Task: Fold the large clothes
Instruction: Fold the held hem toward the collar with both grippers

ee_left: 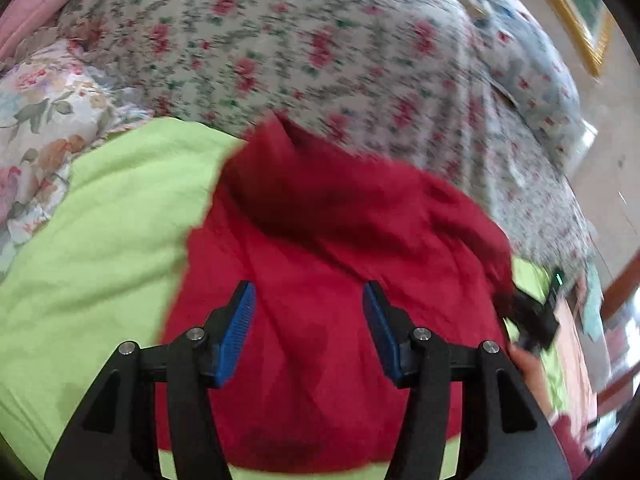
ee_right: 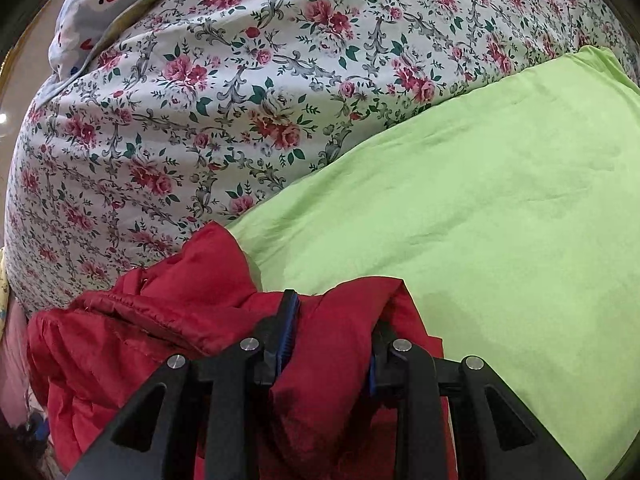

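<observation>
A red padded jacket (ee_left: 320, 240) lies bunched on a lime green sheet (ee_left: 100, 220) on the bed. My left gripper (ee_left: 309, 300) is open and hovers just above the jacket, nothing between its blue pads (ee_left: 240, 320). My right gripper (ee_right: 336, 312) is closed around a thick fold of the red jacket (ee_right: 180, 320), which fills the gap between its fingers; its right finger is mostly hidden by the cloth. The right gripper also shows in the left wrist view (ee_left: 536, 320) at the jacket's right edge. The green sheet (ee_right: 480, 220) spreads to the right.
A floral bedspread (ee_right: 200, 100) covers the bed beyond the sheet. A floral pillow (ee_left: 36, 128) and a pink pillow (ee_left: 36, 4) lie at the left. A pale cartoon-print pillow (ee_right: 92, 4) lies at the far end. A gold picture frame (ee_left: 572, 16) hangs on the wall.
</observation>
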`<control>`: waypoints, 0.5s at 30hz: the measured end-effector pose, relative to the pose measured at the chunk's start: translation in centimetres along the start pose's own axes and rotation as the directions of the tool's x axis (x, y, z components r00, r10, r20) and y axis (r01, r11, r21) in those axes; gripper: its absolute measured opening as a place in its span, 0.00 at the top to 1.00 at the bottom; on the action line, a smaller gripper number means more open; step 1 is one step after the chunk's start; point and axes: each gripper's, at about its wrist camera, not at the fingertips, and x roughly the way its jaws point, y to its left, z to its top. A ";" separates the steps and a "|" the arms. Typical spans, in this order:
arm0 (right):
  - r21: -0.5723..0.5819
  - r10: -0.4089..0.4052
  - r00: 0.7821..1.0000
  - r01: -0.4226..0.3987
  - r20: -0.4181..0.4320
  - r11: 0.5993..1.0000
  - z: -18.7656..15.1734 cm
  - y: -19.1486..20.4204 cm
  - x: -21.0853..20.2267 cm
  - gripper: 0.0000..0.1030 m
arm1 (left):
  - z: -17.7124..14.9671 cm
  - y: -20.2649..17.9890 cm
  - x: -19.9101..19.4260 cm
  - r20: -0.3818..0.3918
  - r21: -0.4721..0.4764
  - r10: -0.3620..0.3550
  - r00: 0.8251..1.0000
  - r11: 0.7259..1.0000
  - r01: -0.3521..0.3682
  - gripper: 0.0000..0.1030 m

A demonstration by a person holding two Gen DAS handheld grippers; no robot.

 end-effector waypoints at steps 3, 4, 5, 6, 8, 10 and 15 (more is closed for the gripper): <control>-0.007 -0.011 1.000 0.011 -0.002 1.000 0.3 0.3 0.3 0.74 | -2.0 -2.4 0.7 -0.050 0.050 -0.068 0.996 0.996 0.071 0.47; -0.007 -0.013 1.000 0.013 -0.003 1.000 0.4 0.3 0.5 0.74 | -2.6 -3.3 1.0 -0.067 0.068 -0.088 0.994 0.993 0.093 0.47; -0.007 -0.014 1.000 0.014 -0.004 1.000 0.4 0.4 0.5 0.74 | -3.4 -4.5 1.3 -0.082 0.100 -0.101 0.992 0.989 0.109 0.47; -0.005 -0.015 1.000 0.015 -0.005 1.000 0.4 0.4 0.6 0.74 | -4.0 -5.3 1.6 -0.085 0.131 -0.094 0.992 0.986 0.104 0.47; -0.004 -0.013 1.000 0.013 -0.007 1.000 0.5 0.4 0.6 0.74 | -4.7 -7.0 2.5 -0.078 0.198 -0.033 0.996 0.979 0.048 0.47; -0.003 0.000 1.000 0.000 -0.010 1.000 0.6 0.5 0.4 0.70 | -4.8 -7.4 3.7 -0.082 0.217 0.014 0.997 0.976 0.004 0.47; 0.006 0.038 0.999 -0.038 0.019 0.999 0.3 0.9 -2.8 0.49 | -3.6 -5.9 7.0 -0.101 0.185 0.085 0.991 0.981 -0.065 0.49</control>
